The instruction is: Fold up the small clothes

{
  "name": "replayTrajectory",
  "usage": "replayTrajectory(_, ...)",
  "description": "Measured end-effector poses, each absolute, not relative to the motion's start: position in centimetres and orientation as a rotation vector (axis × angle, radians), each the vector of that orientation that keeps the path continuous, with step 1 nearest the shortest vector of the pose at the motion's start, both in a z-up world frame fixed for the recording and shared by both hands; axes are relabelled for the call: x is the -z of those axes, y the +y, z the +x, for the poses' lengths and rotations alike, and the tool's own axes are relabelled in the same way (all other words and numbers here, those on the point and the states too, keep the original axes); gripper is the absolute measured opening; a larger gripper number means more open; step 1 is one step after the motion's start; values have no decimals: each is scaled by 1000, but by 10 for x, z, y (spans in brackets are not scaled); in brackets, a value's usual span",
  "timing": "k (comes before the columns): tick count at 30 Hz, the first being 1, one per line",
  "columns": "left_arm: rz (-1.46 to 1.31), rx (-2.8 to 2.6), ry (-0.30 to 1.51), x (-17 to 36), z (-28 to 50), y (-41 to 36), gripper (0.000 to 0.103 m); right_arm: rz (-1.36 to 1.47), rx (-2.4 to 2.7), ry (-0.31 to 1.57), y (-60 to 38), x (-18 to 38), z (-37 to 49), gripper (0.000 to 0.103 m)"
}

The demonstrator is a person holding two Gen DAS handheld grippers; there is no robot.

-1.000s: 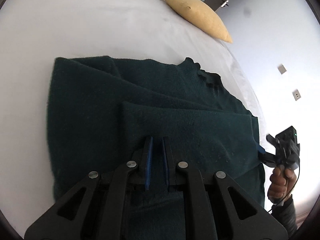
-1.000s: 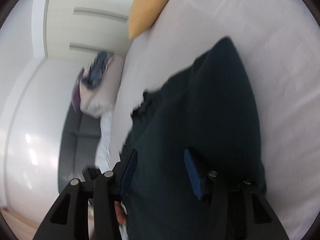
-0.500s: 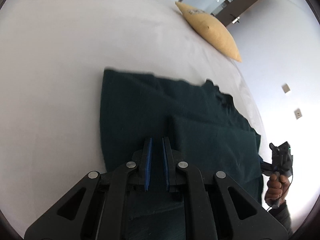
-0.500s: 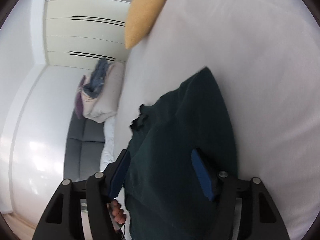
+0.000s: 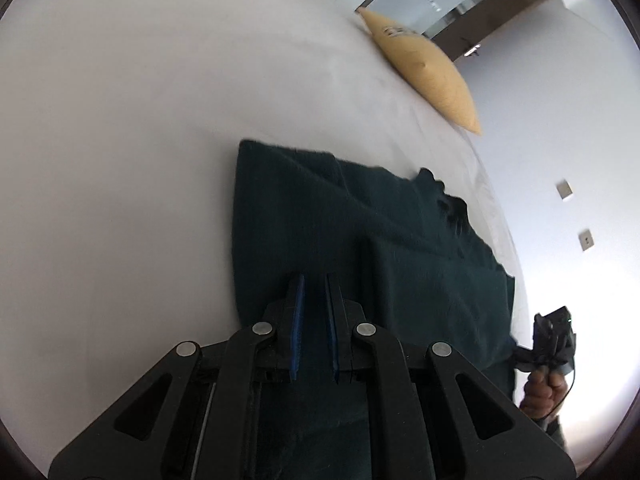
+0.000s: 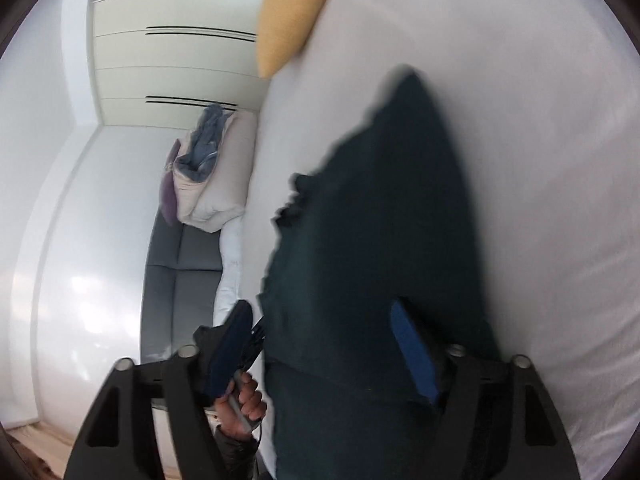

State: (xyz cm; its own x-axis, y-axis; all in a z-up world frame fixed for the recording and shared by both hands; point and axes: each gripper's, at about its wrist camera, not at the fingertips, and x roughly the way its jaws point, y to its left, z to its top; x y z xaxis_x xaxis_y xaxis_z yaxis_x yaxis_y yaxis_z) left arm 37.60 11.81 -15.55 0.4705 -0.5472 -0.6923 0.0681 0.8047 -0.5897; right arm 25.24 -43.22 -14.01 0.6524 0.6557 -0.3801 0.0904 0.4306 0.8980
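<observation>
A dark green sweater point(image 5: 360, 240) lies partly folded on the white bed point(image 5: 140, 140), collar toward the bed's right edge and one panel folded over its near right part. My left gripper point(image 5: 314, 280) hovers over the sweater's near left edge. Its blue pads are almost together and I see nothing gripped between them. In the right wrist view the sweater point(image 6: 380, 220) runs up the middle. My right gripper point(image 6: 322, 306) stands open at its near end, one finger over the cloth and the other past the bed's side. The right gripper point(image 5: 552, 340) also shows at the far right, held by a hand.
A yellow pillow point(image 5: 424, 68) lies at the far end of the bed, also in the right wrist view point(image 6: 292, 12). Beside the bed are a grey sofa point(image 6: 180, 280) with piled bedding point(image 6: 216, 176) and a white wardrobe point(image 6: 176, 68). A hand point(image 6: 244, 400) grips a handle there.
My left gripper has drawn back and to the left, so the sweater looks smaller and sits further right. The right gripper's jaws have spread wider.
</observation>
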Motion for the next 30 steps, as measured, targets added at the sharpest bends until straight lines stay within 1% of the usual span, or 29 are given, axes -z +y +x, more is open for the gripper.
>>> replayTrajectory(2,-521,416,1024,154,362,118,9,1105,-400,798,-433,136,230,68)
replayTrajectory(4,-462,420,1033,144,340,118,9,1049,-354,799,-430,124,200,70)
replayTrajectory(6,-412,417,1014,129,314,120,9,991,-358,787,-424,106,156,76)
replayTrajectory(7,-396,418,998,122,297,122,9,975,-365,780,-422,99,134,77)
replayTrajectory(9,-406,430,1002,116,266,128,9,912,-324,821,-420,92,93,79)
replayTrajectory(12,-432,452,1070,116,214,139,10,835,-270,884,-417,91,35,79)
replayTrajectory(13,-445,455,1076,118,197,144,15,834,-267,910,-416,95,16,79)
replayTrajectory(15,-520,461,1100,124,170,152,46,824,-262,957,-414,103,-11,79)
replayTrajectory(16,-573,452,1107,126,154,158,80,813,-251,975,-414,106,-22,79)
replayTrajectory(17,-621,426,1101,128,139,164,90,805,-238,988,-414,109,-31,79)
replayTrajectory(21,-666,426,1159,140,96,176,90,775,-187,992,-419,115,-50,79)
replayTrajectory(25,-619,450,1186,141,74,168,90,832,-267,1040,-405,132,-47,78)
replayTrajectory(27,-594,474,1215,143,66,163,90,809,-291,1076,-391,137,-44,74)
replayTrajectory(29,-587,489,1218,145,63,162,90,824,-313,1071,-386,139,-45,73)
replayTrajectory(30,-598,500,1220,147,62,164,90,847,-323,1069,-387,141,-49,69)
